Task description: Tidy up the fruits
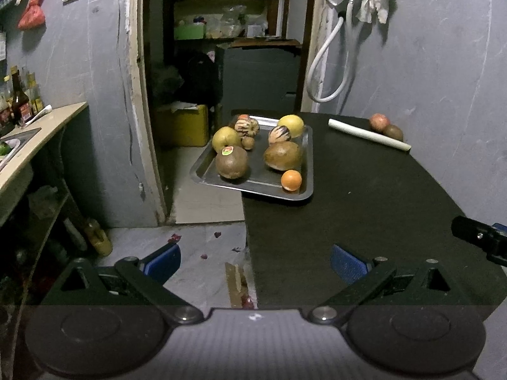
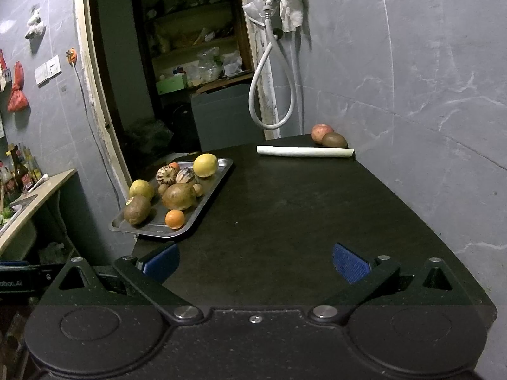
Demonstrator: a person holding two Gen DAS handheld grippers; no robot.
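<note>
Fruit tray [image 1: 202,171] beyond left tool [image 1: 255,261]

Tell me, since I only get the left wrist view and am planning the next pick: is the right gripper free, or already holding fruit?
Observer: It's free. The right gripper has its fingers spread wide with nothing between them, and it is above bare dark table.
Operator: I count one small brown fruit on the tray. Is that right?
Observer: No, the right wrist view shows two on the tray. One small brown fruit sits to the right of the big brown fruit, and a second small brown fruit sits to its left.
</note>
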